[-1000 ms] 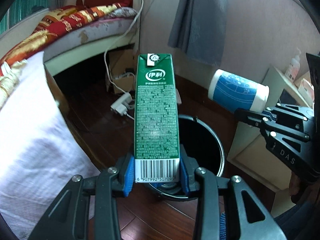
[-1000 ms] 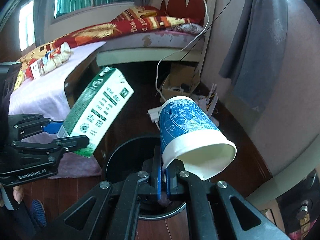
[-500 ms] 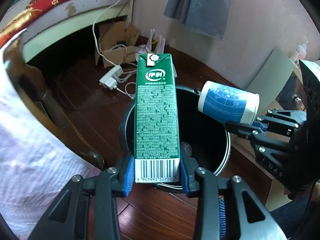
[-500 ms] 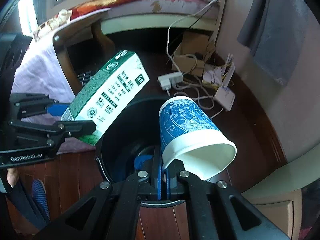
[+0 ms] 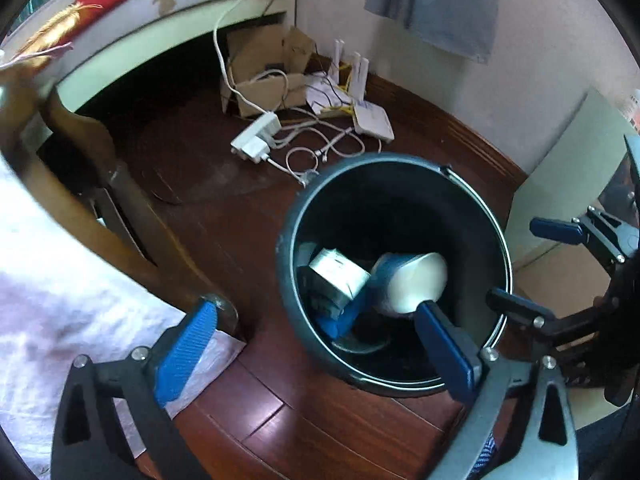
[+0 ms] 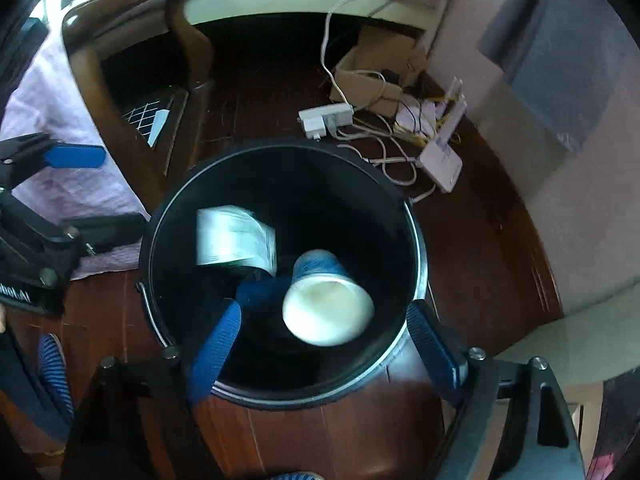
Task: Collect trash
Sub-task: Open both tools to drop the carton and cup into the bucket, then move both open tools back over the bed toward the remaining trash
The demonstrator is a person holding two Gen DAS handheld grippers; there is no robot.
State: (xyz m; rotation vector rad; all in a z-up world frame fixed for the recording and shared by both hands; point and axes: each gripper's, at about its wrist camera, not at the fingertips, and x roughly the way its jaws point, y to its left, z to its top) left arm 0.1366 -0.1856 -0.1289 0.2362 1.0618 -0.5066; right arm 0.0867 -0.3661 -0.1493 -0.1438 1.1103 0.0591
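Both the left gripper (image 5: 316,344) and right gripper (image 6: 326,346) are opening empty above the bin (image 6: 416,240), carton (image 6: 234,240) and cup (image 6: 326,304) dropping inside it.

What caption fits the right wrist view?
Right claw opening above the black bin, paper cup and carton inside.

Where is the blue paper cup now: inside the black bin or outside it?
Inside. The blue paper cup shows within the rim of the black bin, tipped with its white mouth toward the camera, beside the milk carton; no gripper pad touches it.
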